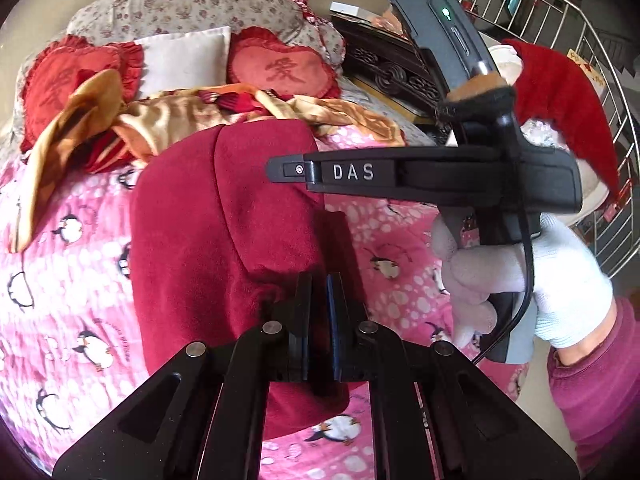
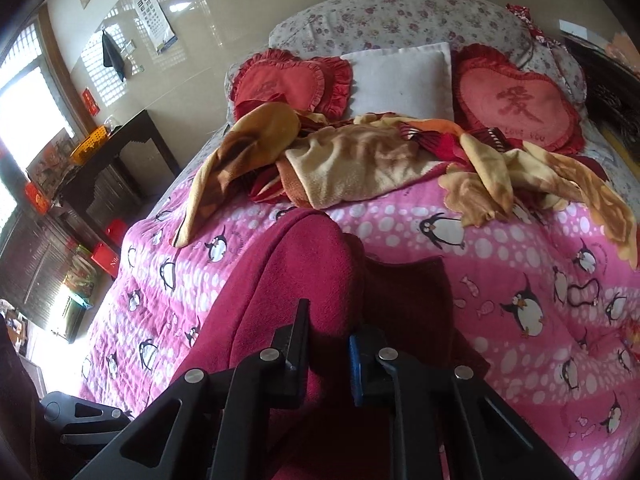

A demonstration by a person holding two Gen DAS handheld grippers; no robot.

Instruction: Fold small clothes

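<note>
A dark red fleece garment [image 1: 224, 216] lies on the pink penguin bedspread [image 1: 72, 264]. My left gripper [image 1: 319, 280] is shut on the garment's near edge and pinches the cloth between its fingers. In the right wrist view the same garment [image 2: 288, 280] rises in a fold in front of my right gripper [image 2: 332, 328], which is shut on a thick bunch of the cloth. The right gripper's body, marked DAS [image 1: 400, 178], shows in the left wrist view above the garment, held by a white-gloved hand [image 1: 520, 276].
A crumpled yellow and orange blanket [image 2: 380, 168] lies across the bed beyond the garment. Two red heart cushions [image 2: 516, 104] and a white pillow [image 2: 400, 76] sit at the head. Dark wooden furniture [image 2: 108, 176] stands left of the bed, a metal railing [image 1: 600, 80] to the right.
</note>
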